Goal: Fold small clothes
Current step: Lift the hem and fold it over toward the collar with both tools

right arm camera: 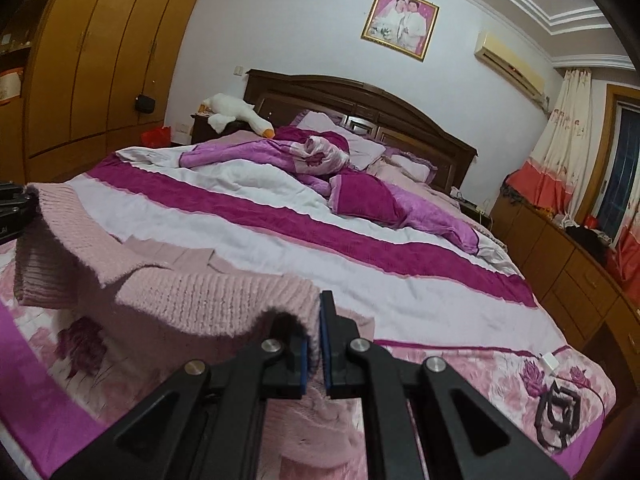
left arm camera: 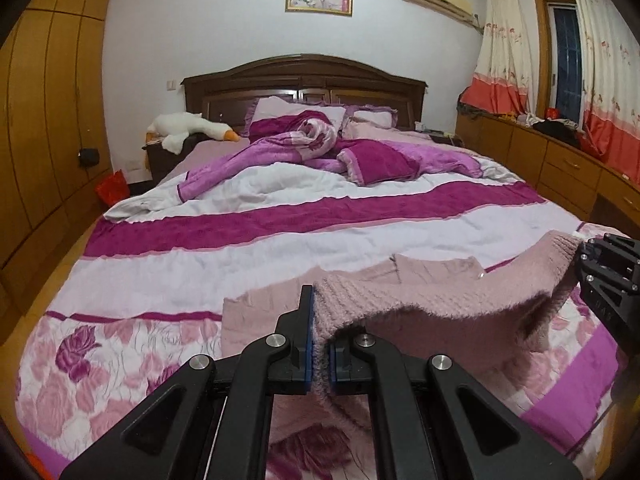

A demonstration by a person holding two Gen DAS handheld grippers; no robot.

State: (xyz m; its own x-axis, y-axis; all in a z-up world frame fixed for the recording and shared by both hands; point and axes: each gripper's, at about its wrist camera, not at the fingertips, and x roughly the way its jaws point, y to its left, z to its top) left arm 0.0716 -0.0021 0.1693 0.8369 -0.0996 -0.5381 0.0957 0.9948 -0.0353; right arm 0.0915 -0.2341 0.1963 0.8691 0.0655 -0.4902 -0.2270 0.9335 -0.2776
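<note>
A small pink knitted sweater (left arm camera: pixel 440 300) hangs stretched between my two grippers above the foot of the bed. My left gripper (left arm camera: pixel 320 308) is shut on one edge of it. My right gripper (right arm camera: pixel 320 312) is shut on the other edge of the sweater (right arm camera: pixel 208 296); it also shows at the right edge of the left wrist view (left arm camera: pixel 600 276). The left gripper shows at the left edge of the right wrist view (right arm camera: pixel 16 208). The rest of the sweater lies on the quilt below, partly hidden by the lifted fold.
The bed's quilt (left arm camera: pixel 280 220) is striped magenta, white and floral pink. A rumpled purple blanket (left arm camera: pixel 312 148) and pillows lie near the headboard. A black strap and white cable (right arm camera: pixel 560 404) lie at the bed's right corner. Wooden drawers (right arm camera: pixel 580 276) run along the right, wardrobes (left arm camera: pixel 48 120) stand left.
</note>
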